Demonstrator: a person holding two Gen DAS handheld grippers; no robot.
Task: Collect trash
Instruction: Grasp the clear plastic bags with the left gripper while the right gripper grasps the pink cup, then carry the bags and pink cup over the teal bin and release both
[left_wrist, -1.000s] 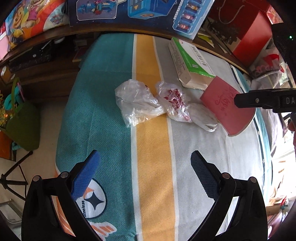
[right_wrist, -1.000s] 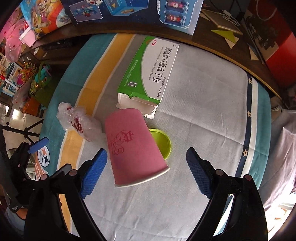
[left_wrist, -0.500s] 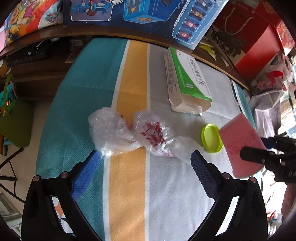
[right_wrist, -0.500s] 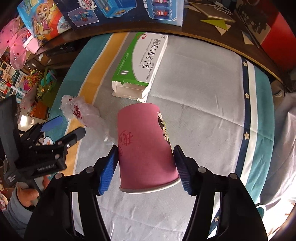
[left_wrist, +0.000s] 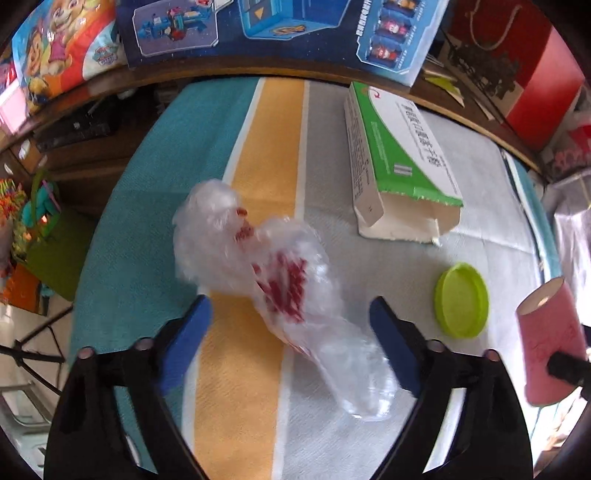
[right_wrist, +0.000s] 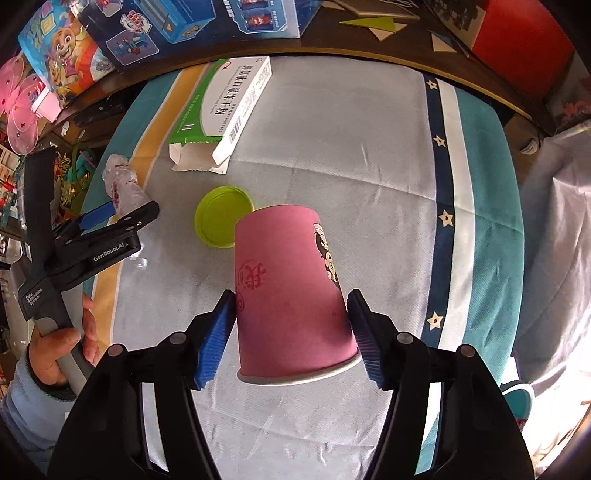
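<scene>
Left gripper (left_wrist: 290, 325): jaws had just been narrowing, pads not yet pressing the crumpled plastic bag (left_wrist: 266, 273) lying between them on the striped cloth (left_wrist: 266, 140).
Right gripper (right_wrist: 291, 330): clamped on the pink paper cup (right_wrist: 288, 295), held off the cloth.
Green lid (left_wrist: 461, 304): right of the bag.
Torn carton (left_wrist: 399, 166): farther off.

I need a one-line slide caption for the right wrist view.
Right gripper clamps an upside-down pink paper cup above the striped cloth, near a round green lid.
</scene>
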